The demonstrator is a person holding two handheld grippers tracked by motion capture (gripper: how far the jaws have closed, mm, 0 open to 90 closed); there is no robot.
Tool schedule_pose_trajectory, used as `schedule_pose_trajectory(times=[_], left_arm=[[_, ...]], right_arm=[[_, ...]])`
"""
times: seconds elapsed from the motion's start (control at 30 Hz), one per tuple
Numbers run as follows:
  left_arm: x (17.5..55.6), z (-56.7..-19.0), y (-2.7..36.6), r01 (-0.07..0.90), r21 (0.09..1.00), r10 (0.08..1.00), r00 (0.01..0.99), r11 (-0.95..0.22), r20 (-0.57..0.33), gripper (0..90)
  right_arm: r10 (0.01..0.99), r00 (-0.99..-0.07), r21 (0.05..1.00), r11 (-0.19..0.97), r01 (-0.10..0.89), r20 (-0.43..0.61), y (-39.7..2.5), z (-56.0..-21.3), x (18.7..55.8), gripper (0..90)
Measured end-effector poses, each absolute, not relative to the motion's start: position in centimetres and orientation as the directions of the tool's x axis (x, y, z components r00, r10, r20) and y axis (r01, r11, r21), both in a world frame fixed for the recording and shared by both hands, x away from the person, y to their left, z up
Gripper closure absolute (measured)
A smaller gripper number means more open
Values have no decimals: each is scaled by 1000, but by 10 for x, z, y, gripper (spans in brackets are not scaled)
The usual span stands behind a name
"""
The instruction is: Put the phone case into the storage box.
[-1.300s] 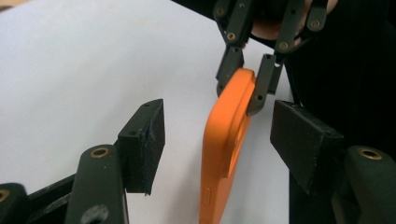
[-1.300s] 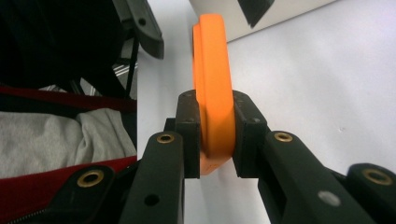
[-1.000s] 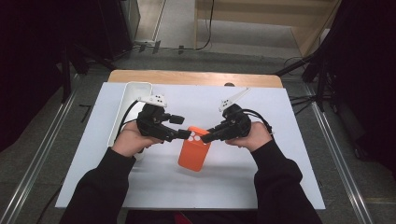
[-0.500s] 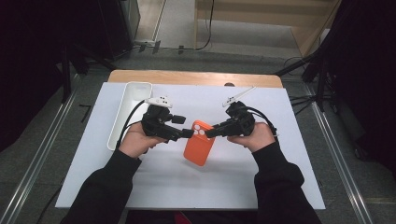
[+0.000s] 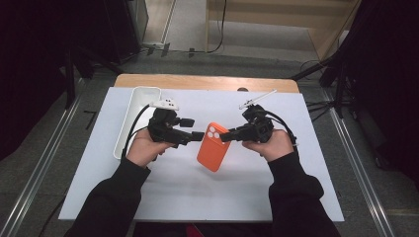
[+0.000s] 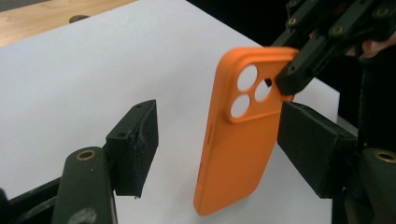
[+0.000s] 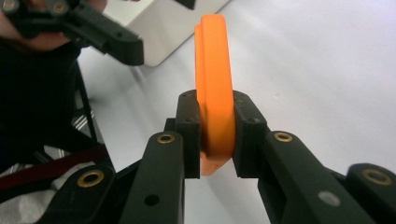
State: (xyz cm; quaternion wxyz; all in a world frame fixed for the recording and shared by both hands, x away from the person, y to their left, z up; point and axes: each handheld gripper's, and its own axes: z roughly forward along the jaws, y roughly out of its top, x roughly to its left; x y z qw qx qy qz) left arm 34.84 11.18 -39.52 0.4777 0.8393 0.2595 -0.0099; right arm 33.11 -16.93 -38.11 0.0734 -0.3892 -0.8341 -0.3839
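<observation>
Right gripper (image 7: 215, 135) in the low centre of its own view, jaws clamped flat on the orange phone case (image 7: 214, 88) by its camera-hole corner, holding it above the white mat (image 5: 276, 197). Left gripper (image 5: 196, 137) is spread wide, with nothing in it, straddling that corner mid-frame. Best now: steady the right and close the left on the case's flat faces. White tray (image 5: 141, 106) sits upper left.

White tray (image 5: 137, 106) beside left tool (image 5: 197, 136)
</observation>
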Motion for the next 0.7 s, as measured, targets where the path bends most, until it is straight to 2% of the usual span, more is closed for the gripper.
schedule_pose_trajectory(times=[0.1,0.3,0.53,0.6,0.7], left_arm=[[348,-396,111,450,795,432,861,-406,-268,295],[348,-400,109,446,796,448,858,-410,-250,217],[345,-402,102,421,804,440,869,-420,-225,209],[344,-403,100,418,803,445,869,-424,-217,157],[342,-404,97,406,806,454,870,-430,-195,127]], right_arm=[[607,-665,581,375,722,434,-172,-381,333,742],[647,-627,579,332,745,435,-176,-382,337,742],[657,-609,569,319,758,444,-175,-385,339,742],[665,-607,573,315,757,436,-174,-385,339,742],[671,-601,575,307,759,435,-173,-385,340,742]])
